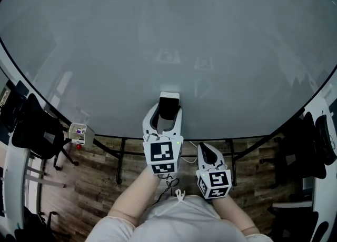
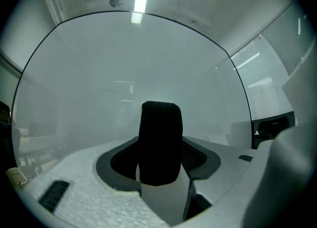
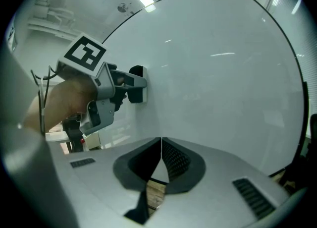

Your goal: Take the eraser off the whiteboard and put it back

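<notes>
1. The whiteboard [image 1: 168, 41] fills the upper and middle part of the head view as one wide pale sheet. Its dark lower edge curves across the frame just above the grippers.
2. The left gripper [image 1: 168, 112] sits at the centre of the head view and reaches up to the board's lower part. A marker cube is on its back, and a bare forearm runs down to the bottom edge.
3. The eraser [image 1: 169, 100] stands between this gripper's jaws, and both jaws press on its sides. In the left gripper view it rises upright in the lower middle of the frame, with a black ribbed face toward the camera and a white body below.
4. In the right gripper view, the eraser [image 3: 138, 84] shows at the upper left. It is pinched in the left gripper and appears to lie against the board surface.
5. The right gripper [image 3: 161, 141] has its jaws pressed together tip to tip, with nothing between them. In the head view it sits lower and to the right of the left one, short of the board.
6. Wooden floor [image 1: 95, 183] shows along the bottom of the head view.
7. Black office chairs [image 1: 31, 128] stand at the left and right edges.
</notes>
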